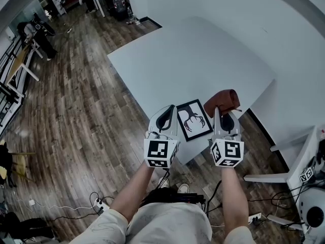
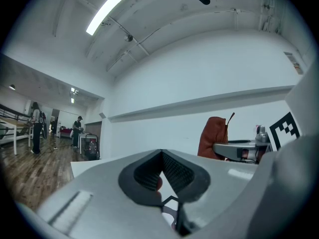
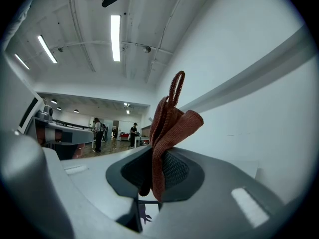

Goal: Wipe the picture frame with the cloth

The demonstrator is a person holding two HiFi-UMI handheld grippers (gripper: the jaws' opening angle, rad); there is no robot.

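Right gripper [image 3: 155, 158]: the pads [image 3: 175, 171] are pressed onto a fold of the cloth [image 3: 172, 123]. The reddish-brown fabric is pinched between them. The bulk of it stands up past the tips, and a loop is seen at its top. A short end hangs down on the near side of the pads.

Left gripper [image 2: 162, 153]: the pads [image 2: 173, 172] are brought together at the tips. No object is seen gripped there. A small reddish spot is noted in the gap behind the tips and cannot be identified.

Below both pairs of jaws, part of the frame [image 2: 169, 203] is visible in each gripper view.

In the head view, the frame [image 1: 193, 120] is found lying flat on the table [image 1: 193, 60], near its closest corner. A black border and a white sheet with a dark branching figure are recorded. The frame is placed between the left gripper [image 1: 164, 117] and the right gripper [image 1: 225, 120], just beside both. Contact with either cannot be determined.

The cloth [image 1: 222, 100] is shown just beside the frame's far right corner. Whether it touches the frame or the table cannot be told.

Both grippers are held side by side over the table's near edge, pointing away from the person. Wooden floor [image 1: 81, 111] is seen round the table on the left.
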